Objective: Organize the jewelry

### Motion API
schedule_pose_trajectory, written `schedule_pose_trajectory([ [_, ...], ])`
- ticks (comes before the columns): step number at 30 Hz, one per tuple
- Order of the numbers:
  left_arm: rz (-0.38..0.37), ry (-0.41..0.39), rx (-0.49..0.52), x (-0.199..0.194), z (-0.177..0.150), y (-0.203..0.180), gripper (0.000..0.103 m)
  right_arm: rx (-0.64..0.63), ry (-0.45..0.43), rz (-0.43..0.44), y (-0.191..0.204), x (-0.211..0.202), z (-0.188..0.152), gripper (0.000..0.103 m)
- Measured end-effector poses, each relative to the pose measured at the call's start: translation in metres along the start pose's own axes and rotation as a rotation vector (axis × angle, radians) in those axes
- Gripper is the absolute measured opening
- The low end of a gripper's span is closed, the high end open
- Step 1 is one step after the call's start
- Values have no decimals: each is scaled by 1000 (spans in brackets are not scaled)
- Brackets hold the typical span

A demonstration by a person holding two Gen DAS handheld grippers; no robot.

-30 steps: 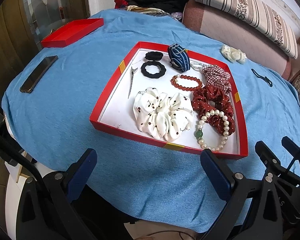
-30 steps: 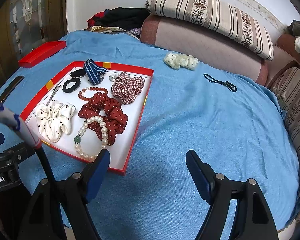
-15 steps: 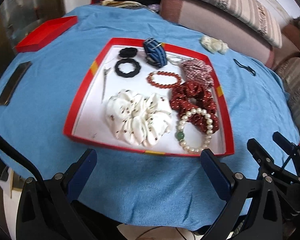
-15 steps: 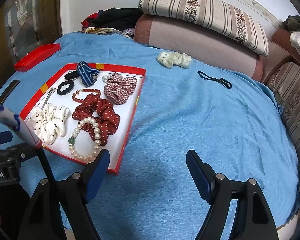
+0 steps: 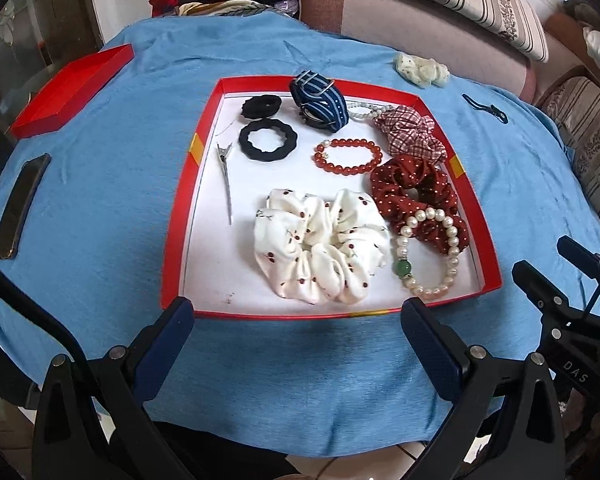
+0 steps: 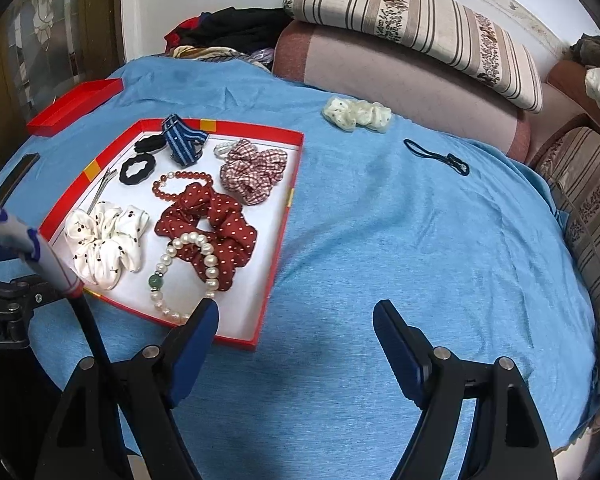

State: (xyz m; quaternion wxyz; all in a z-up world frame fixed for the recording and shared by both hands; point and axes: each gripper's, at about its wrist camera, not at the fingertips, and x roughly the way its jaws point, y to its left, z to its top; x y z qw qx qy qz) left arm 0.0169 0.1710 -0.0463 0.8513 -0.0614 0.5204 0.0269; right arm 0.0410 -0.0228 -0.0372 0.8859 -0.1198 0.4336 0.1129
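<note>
Left wrist view is showing the left claw (image 5: pixel 296 320) gaping wide and empty at the near edge of the red tray (image 5: pixel 476 208) on the blue-covered table (image 5: pixel 100 200). Inside are lying a white scrunchie (image 5: pixel 320 244), a pearl bracelet (image 5: pixel 428 252) overlapping a red dotted scrunchie (image 5: pixel 416 196), and a red bead bracelet (image 5: pixel 348 156). Right claw (image 6: pixel 296 324) is hanging open too, empty, over the tray's near right corner; a cream scrunchie (image 6: pixel 356 114) is sitting well apart on the far cloth.

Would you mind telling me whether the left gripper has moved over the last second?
Yes. The left gripper has advanced toward the red tray; its jaws, earlier short of the near rim, now reach it.
</note>
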Motion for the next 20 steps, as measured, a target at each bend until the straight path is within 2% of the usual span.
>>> schedule_pose_trajectory([
  [11,-24,12,-6,9,7,-2,103,32,41,17,1,11,7,83],
  [20,-6,0,-22,7,10,-8,103,6,13,37,5,6,6,83],
])
